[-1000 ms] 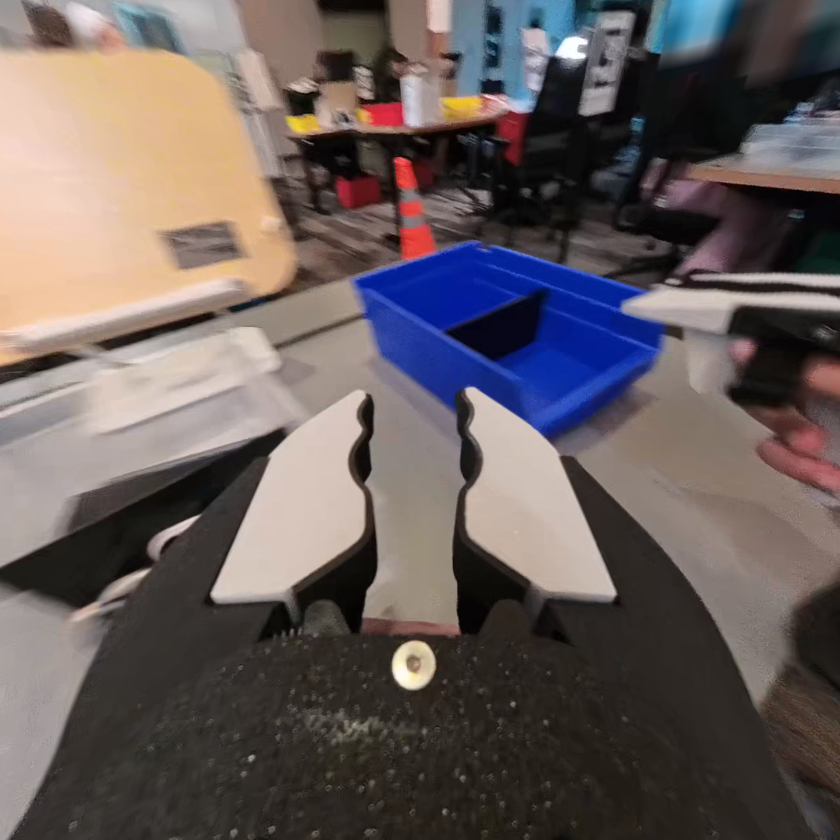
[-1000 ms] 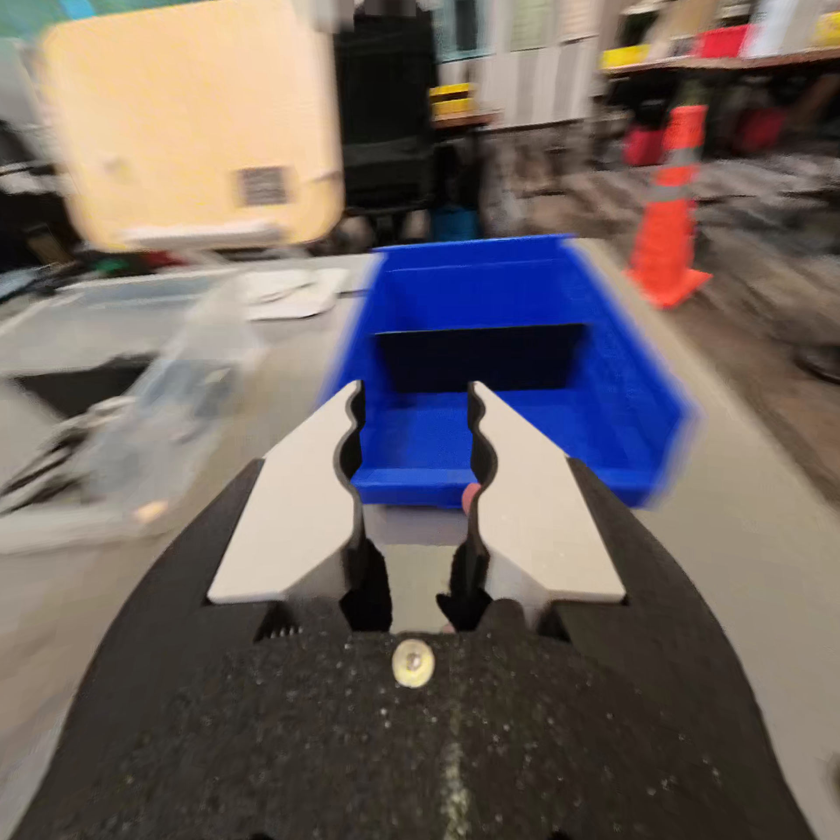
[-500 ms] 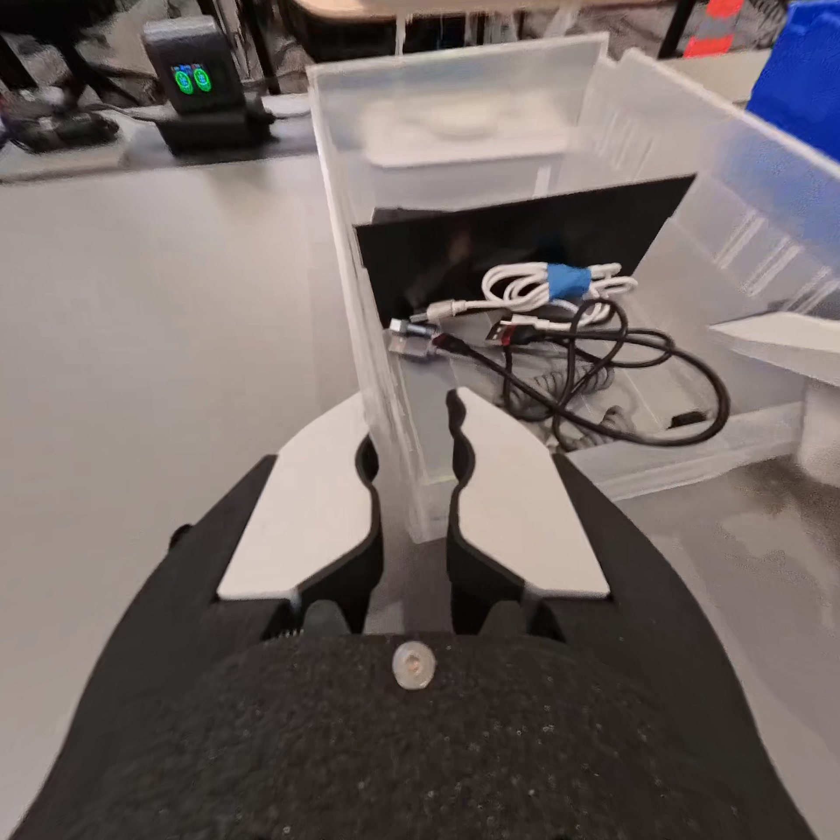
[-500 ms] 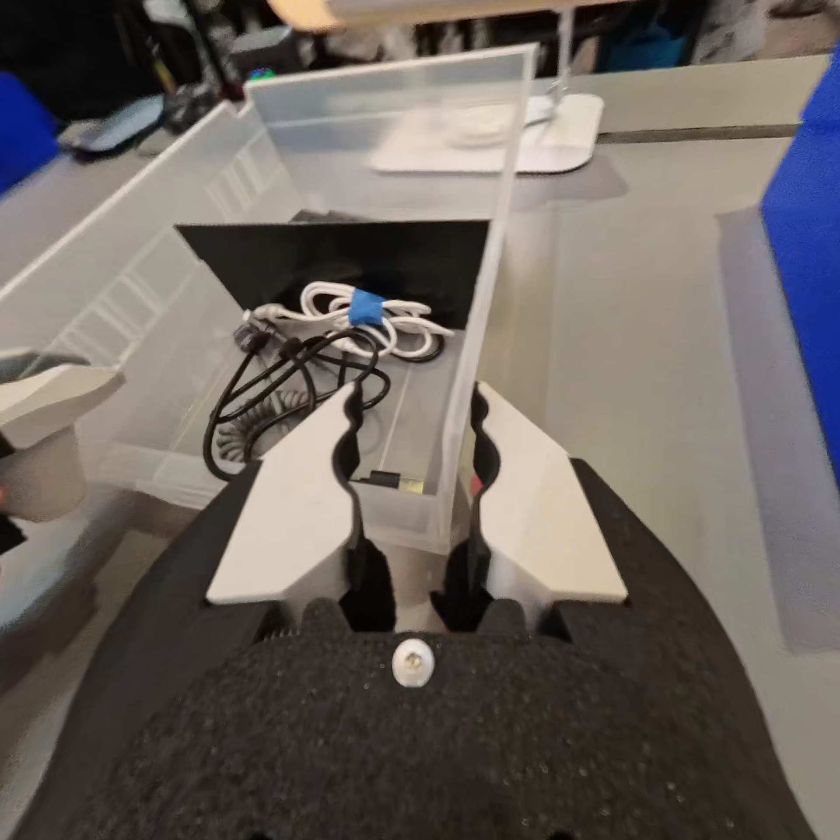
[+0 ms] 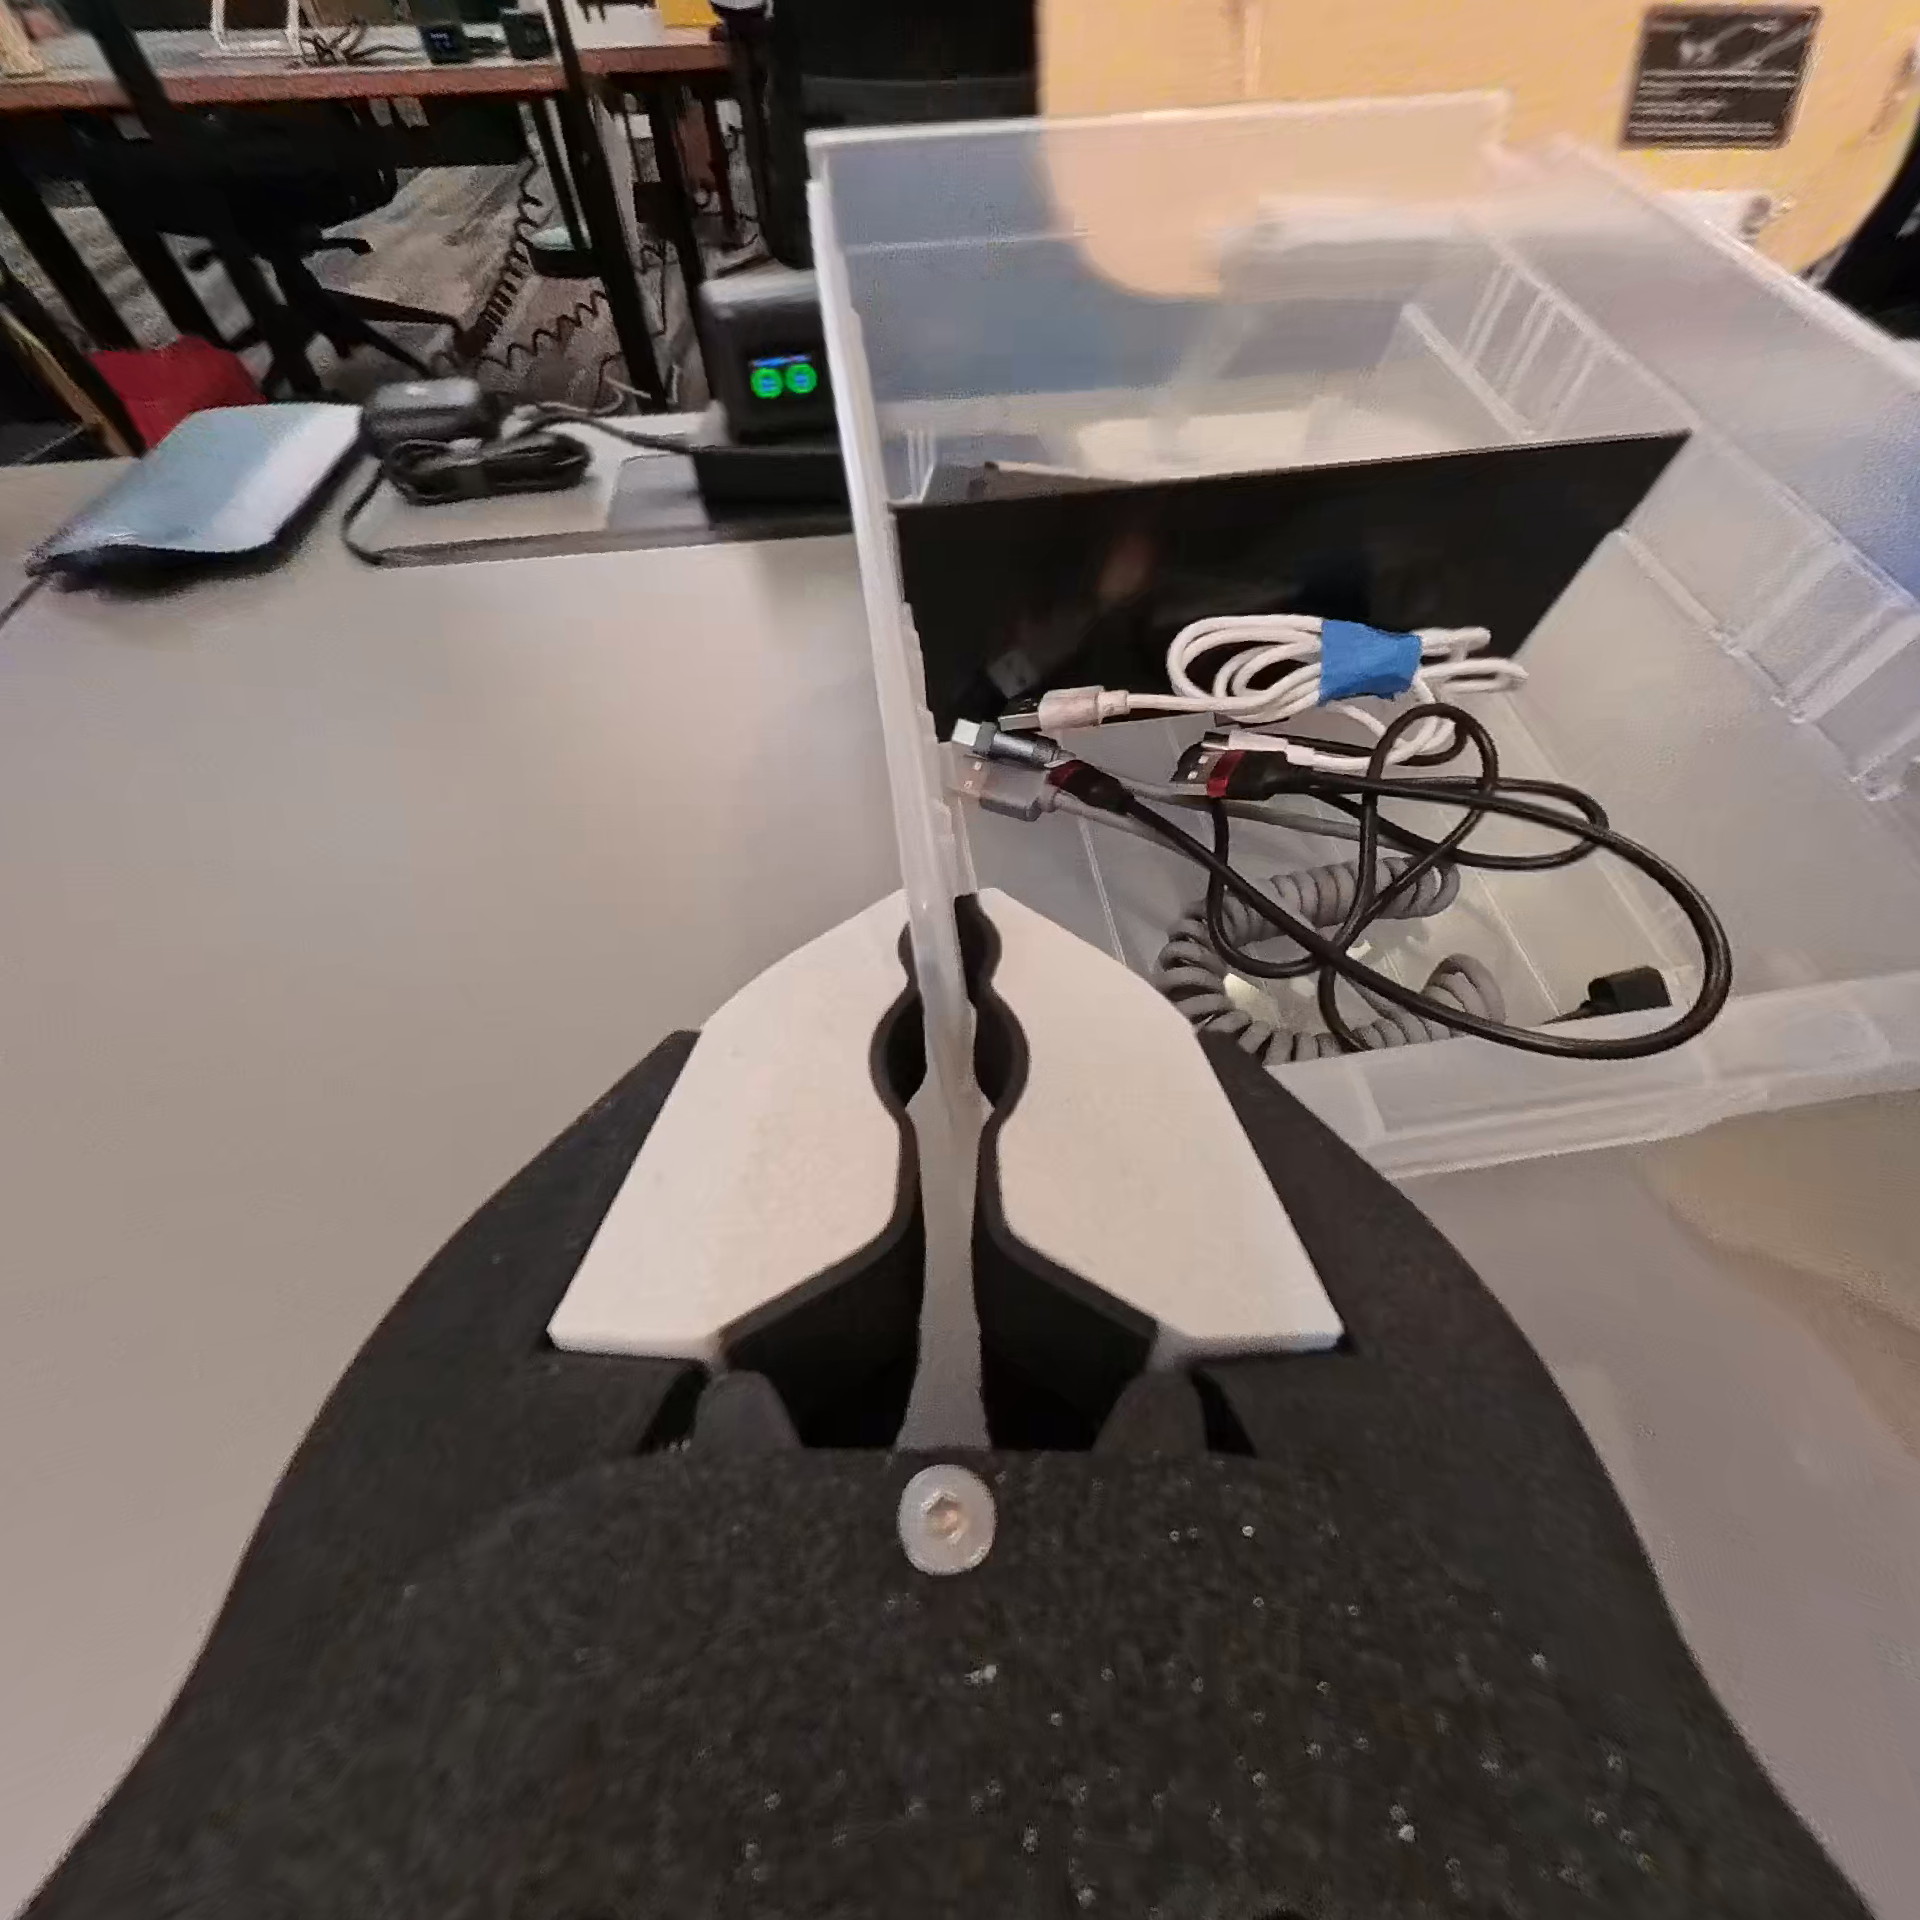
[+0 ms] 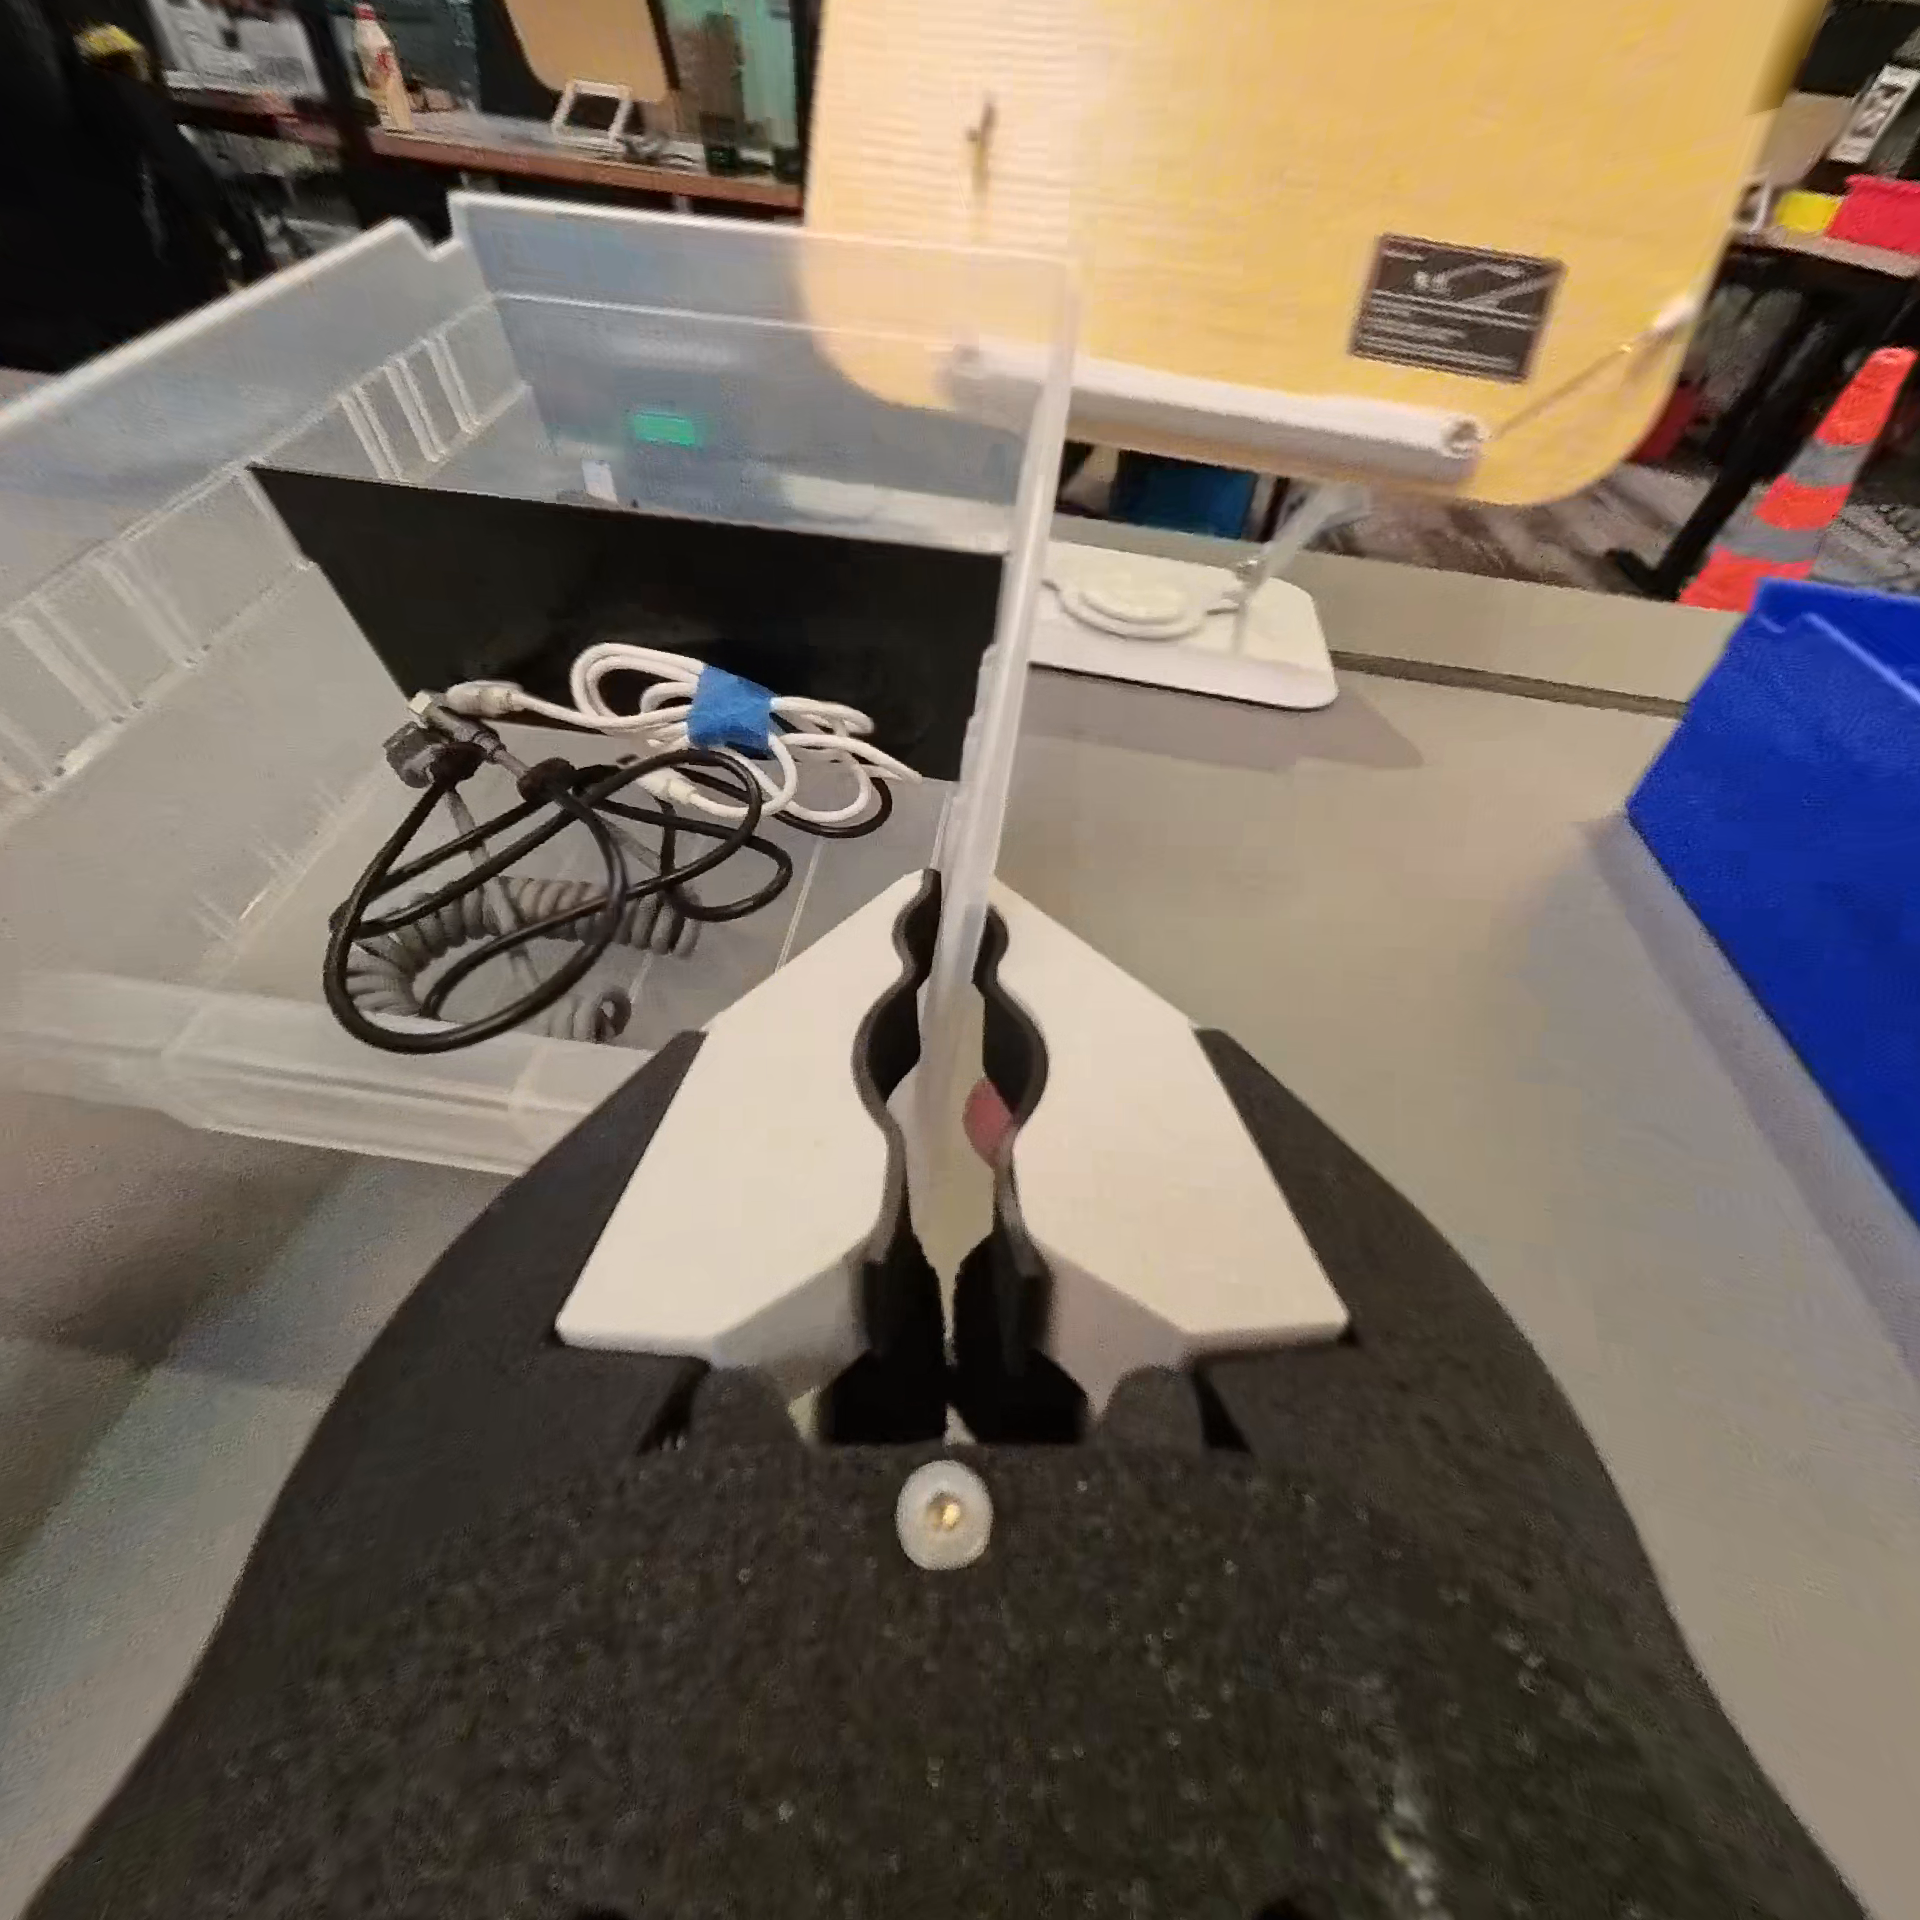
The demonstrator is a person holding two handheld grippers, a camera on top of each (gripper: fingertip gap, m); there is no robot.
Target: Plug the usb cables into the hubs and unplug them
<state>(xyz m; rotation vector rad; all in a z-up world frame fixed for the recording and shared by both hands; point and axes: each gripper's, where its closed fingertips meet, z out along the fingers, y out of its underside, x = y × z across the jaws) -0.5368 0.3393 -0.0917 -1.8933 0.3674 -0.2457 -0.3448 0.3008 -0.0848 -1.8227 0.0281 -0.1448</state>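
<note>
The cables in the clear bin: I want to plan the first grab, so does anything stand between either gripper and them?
Yes. Each gripper's jaws are closed on a side wall of the clear plastic bin: the left gripper on one, the right gripper on the other. The tangled cables lie inside, open from above.

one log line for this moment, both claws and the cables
left claw: shut on clear bin left wall | right claw: shut on right wall | usb cables: loose in bin | hubs: not seen
</note>
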